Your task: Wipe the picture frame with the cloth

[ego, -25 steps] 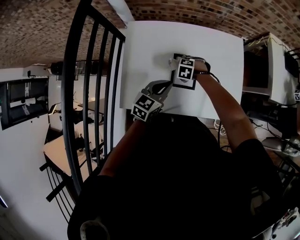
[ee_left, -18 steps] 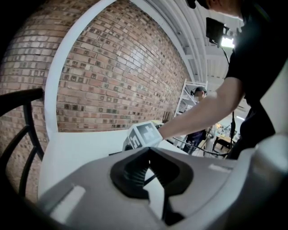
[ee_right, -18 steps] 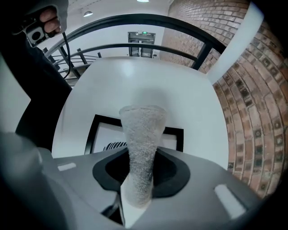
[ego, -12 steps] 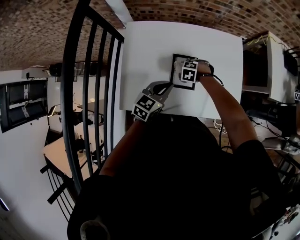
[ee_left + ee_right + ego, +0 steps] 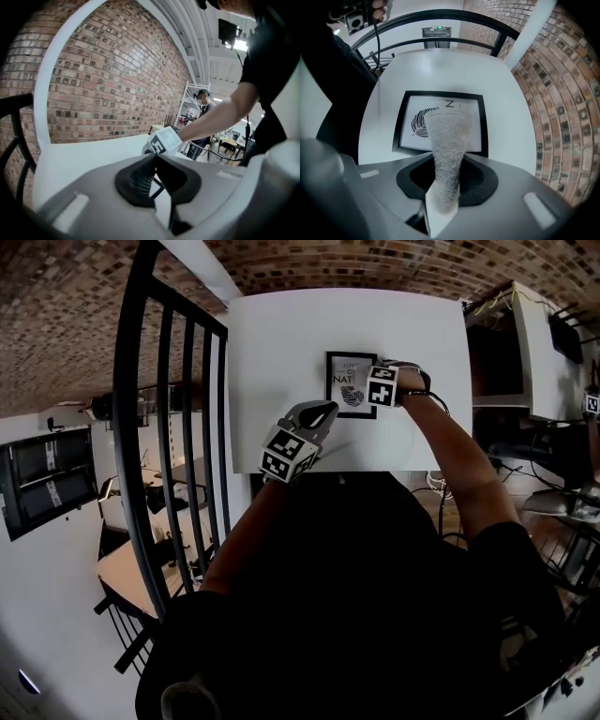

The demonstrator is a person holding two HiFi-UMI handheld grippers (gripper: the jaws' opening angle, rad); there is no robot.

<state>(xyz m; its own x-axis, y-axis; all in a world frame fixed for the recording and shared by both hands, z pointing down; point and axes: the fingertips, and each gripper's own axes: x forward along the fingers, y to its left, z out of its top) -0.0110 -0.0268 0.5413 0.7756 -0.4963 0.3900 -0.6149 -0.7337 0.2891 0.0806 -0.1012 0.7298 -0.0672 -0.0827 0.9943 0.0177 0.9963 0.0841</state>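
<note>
Right gripper view was the clearest one: the right gripper (image 5: 446,165) had its jaws clamped on a pale, nubbly cloth (image 5: 446,140), which stuck straight out ahead and ended flat against the picture frame (image 5: 400,125). The cloth covered the middle-right part of the print, so only a black feather drawing and a couple of letters showed beside it. The left gripper (image 5: 153,162) had its dark pads closed tip to tip with nothing between them, as far as its own view showed. From the head view, the left gripper (image 5: 324,410) sat right at the lower left corner of the picture frame (image 5: 343,366), though I couldn't tell if it actually touched it. The right gripper (image 5: 362,394) came in from the frame's right side, with the person's bare forearm (image 5: 450,456) stretched out behind it. The frame itself was a thin black one on a white panel (image 5: 281,352), roughly mid-width and a bit closer to the panel's bottom edge than its top, well clear of both side edges. Past the panel's left edge stood a black metal railing (image 5: 169,427), and behind all of that was a brick wall (image 5: 94,315).
</note>
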